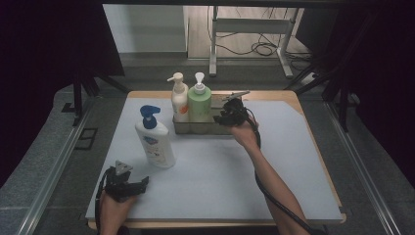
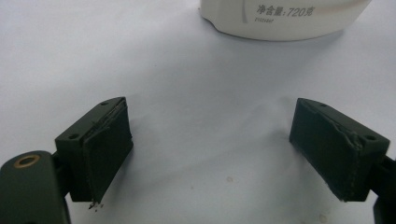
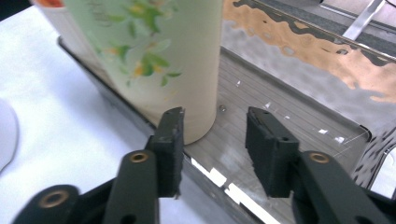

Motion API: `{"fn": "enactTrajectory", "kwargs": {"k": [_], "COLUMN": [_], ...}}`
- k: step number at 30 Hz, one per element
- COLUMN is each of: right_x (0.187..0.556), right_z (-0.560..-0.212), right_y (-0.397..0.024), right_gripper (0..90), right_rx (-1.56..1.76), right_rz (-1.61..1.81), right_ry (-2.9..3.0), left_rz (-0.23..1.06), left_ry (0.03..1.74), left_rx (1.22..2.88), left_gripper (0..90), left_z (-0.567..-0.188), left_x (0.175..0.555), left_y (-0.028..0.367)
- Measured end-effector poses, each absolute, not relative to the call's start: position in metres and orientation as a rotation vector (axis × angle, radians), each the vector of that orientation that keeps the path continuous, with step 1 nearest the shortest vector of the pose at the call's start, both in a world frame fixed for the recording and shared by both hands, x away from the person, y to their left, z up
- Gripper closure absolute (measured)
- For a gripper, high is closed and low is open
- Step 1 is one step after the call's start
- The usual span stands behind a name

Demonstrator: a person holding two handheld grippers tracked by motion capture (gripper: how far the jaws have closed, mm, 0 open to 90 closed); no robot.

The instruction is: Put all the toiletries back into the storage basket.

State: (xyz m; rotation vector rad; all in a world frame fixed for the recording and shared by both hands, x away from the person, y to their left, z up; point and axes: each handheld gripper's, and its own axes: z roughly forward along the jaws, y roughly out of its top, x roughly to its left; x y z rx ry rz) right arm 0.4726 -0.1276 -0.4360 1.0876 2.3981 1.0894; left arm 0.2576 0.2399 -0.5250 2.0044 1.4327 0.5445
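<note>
A metal tray [image 1: 226, 128] stands at the middle back of the white mat and holds a pale green pump bottle [image 1: 199, 102] and a white pump bottle with an orange label [image 1: 179, 100]. My right gripper [image 1: 226, 115] hovers at the tray's right end. In the right gripper view its jaws [image 3: 214, 122] stand open over the tray floor [image 3: 299, 116], with the green bottle [image 3: 154, 56] just beyond the left jaw and nothing pressed. A white bottle with a blue pump [image 1: 154, 139] stands at the left. My left gripper [image 1: 141, 183] rests near the front left, open [image 2: 210, 135], facing that bottle's base [image 2: 280, 18].
The white mat [image 1: 274, 161] covers a wooden table whose edge shows at the right [image 1: 320, 161]. Behind the table stand a grey desk frame [image 1: 249, 29] and loose cables on the floor. Dark curtains hang on both sides.
</note>
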Motion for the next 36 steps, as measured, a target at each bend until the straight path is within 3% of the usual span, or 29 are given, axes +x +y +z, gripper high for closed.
{"fn": "enactTrajectory", "kwargs": {"k": [19, 28, 36], "right_x": [0.432, 0.415, 0.398], "right_z": [-0.426, -0.423, -0.423], "right_y": [-0.138, -0.143, -0.149], "right_gripper": [24.9, 14.6, 12.3], "right_rx": [0.964, 0.899, 0.844], "right_rz": [1.101, 1.088, 1.07], "right_ry": [2.433, 2.441, 2.465], "left_rz": [0.543, 0.543, 0.545], "left_ry": [1.434, 1.434, 1.433], "left_rx": [2.002, 2.003, 2.004], "left_gripper": [12.3, 12.4, 12.4], "left_z": [-0.525, -0.525, -0.525], "left_x": [0.258, 0.258, 0.257], "left_y": [0.24, 0.24, 0.24]}}
